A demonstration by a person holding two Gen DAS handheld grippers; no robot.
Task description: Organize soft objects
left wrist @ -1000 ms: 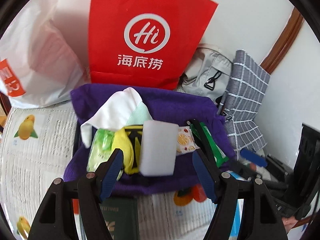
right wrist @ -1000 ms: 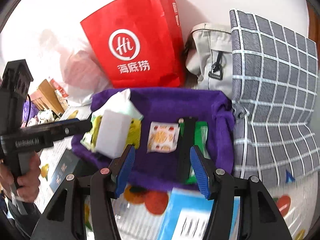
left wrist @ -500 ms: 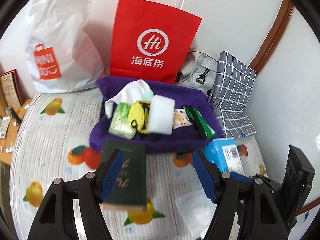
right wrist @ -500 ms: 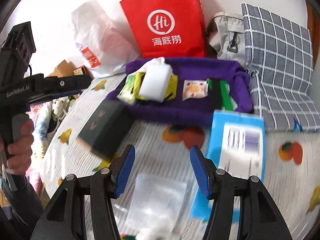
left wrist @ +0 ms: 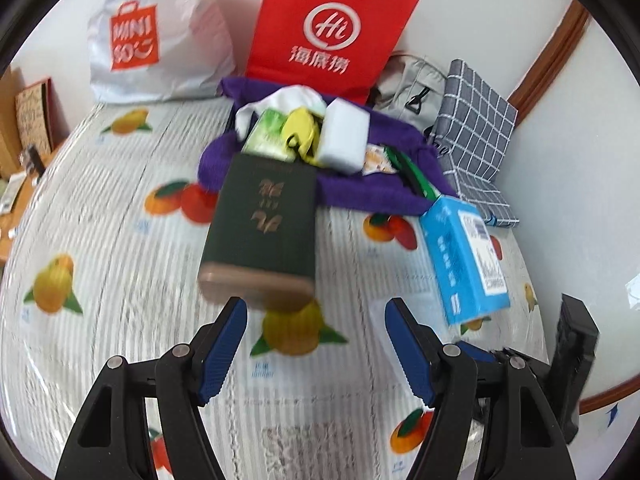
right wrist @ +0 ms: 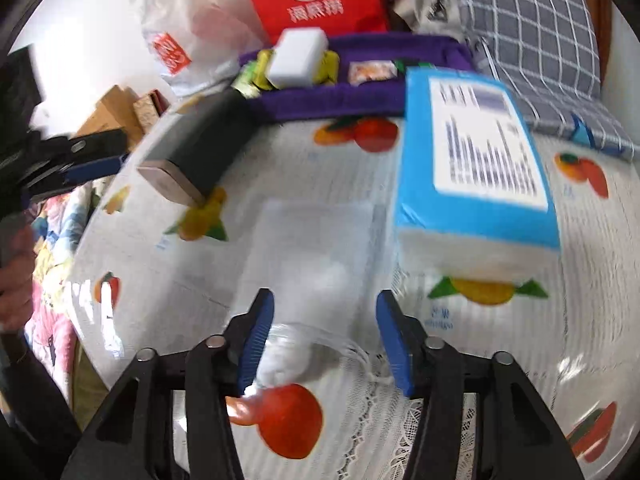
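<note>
The purple tray point(left wrist: 372, 196) already holds several soft objects. The blue tissue pack point(right wrist: 476, 168), green case point(left wrist: 264, 224) and clear bag point(right wrist: 316, 248) wait on the counter. The right gripper point(right wrist: 324, 336) has been closing its fingers, nothing clamped; the left gripper point(left wrist: 316, 344) is apart, empty.

Both grippers tilt steeply downward over the table, side by side. The left gripper point(left wrist: 316, 316) holds its blue-padded jaws spread wide with nothing between them, and the person's hand point(right wrist: 14, 280) is wrapped round its grip. The right gripper point(right wrist: 325, 312) has just been narrowing its jaws, though the pads stand apart and press on nothing.
</note>
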